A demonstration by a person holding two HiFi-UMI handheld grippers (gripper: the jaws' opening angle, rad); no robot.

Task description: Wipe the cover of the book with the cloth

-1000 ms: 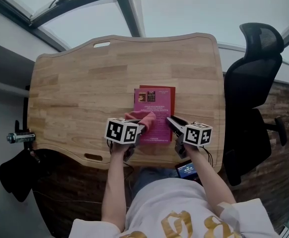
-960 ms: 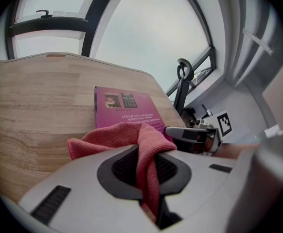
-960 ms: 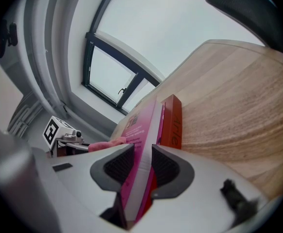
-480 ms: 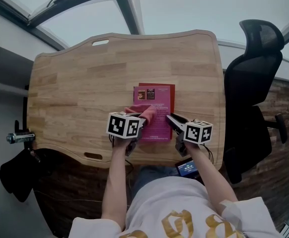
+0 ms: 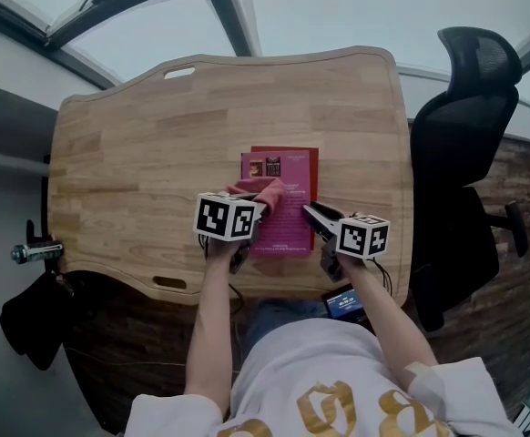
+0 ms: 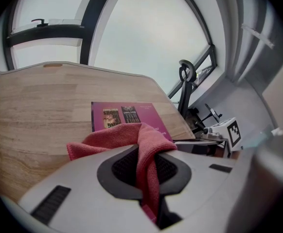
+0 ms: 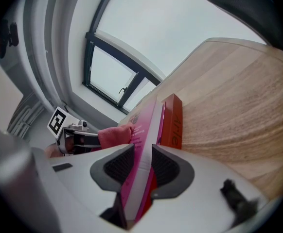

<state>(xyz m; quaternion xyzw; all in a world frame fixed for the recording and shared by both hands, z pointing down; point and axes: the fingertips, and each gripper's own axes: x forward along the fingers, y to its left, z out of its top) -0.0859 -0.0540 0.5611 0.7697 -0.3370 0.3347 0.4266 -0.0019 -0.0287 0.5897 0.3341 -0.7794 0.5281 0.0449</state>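
Observation:
A magenta book point(image 5: 288, 217) lies on a red book point(image 5: 312, 173) near the front of the wooden table point(image 5: 156, 153). My left gripper point(image 5: 261, 209) is shut on a pink cloth point(image 5: 259, 190), which rests bunched on the magenta cover's left part. In the left gripper view the cloth point(image 6: 113, 138) drapes down between the pads of that gripper point(image 6: 144, 166), with the book point(image 6: 132, 114) beyond. My right gripper point(image 7: 141, 165) is shut on the magenta book's point(image 7: 149, 125) near right edge; the red book point(image 7: 173, 123) lies under it. In the head view that gripper point(image 5: 310, 213) sits at the book's right side.
A black office chair point(image 5: 461, 144) stands right of the table. A small lit screen point(image 5: 344, 304) shows below the table's front edge by the person's lap. A dark bag point(image 5: 28, 321) and a clamp-like fitting point(image 5: 33, 252) are at the table's left end.
The left gripper has slid the cloth a little farther up the cover, away from the person. The right gripper has kept its hold on the book's edge.

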